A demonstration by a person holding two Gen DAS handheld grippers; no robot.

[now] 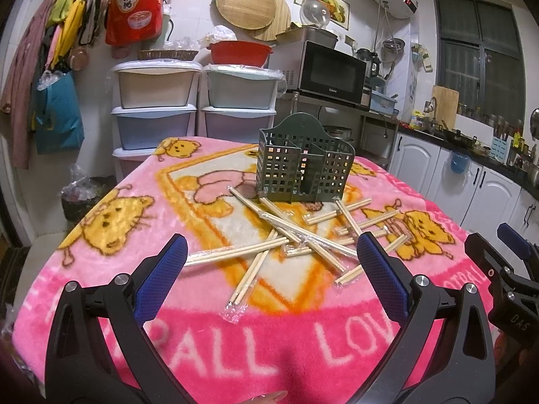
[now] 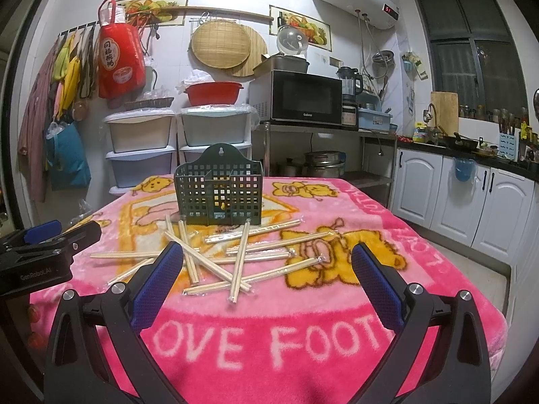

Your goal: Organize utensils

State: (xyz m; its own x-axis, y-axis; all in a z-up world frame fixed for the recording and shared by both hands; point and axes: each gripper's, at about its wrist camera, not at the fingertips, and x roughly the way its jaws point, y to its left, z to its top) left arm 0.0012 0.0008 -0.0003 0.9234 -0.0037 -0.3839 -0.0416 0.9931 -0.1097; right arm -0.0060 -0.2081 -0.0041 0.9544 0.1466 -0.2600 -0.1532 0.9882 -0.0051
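Many wrapped chopsticks lie scattered before an empty green holder; left hand-held gripper and right hand-held gripper hover released, grasping nothing, apparently ready to start sorting.

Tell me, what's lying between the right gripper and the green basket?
A jumbled pile of wrapped chopsticks lies on the pink blanket between the open right gripper and the green utensil holder, seen best in the right wrist view.

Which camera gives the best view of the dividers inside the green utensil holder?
The left wrist view: it sees the green utensil holder from a corner and slightly above, so the inner dividers and empty compartments show. The right wrist view faces the holder front-on, so the grid wall mostly screens its inside.
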